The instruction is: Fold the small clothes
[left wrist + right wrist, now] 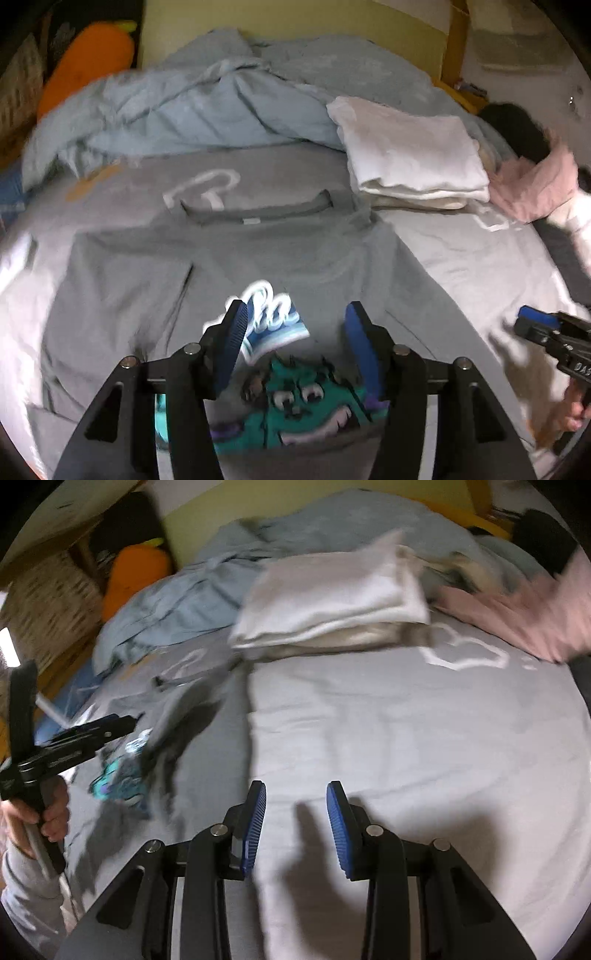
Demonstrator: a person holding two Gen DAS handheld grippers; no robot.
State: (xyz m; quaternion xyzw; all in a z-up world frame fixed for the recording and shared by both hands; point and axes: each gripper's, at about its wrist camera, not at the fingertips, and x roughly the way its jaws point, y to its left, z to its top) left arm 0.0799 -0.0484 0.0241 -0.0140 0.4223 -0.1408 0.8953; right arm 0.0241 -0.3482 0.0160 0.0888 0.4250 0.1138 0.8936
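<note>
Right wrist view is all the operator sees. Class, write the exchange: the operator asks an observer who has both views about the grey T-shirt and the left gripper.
Operator: How does the grey printed T-shirt lie?
Observer: The grey printed T-shirt lies spread out, front up, with its neckline on the side away from the left gripper.
Operator: Is the left gripper holding it?
Observer: No. Its jaws are open and hold nothing, over the teal monster print.

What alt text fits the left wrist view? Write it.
The open left gripper hovers above a grey T-shirt with a teal monster print, spread flat on a bed. Folded white clothes sit behind it; the right gripper enters at right.
</note>
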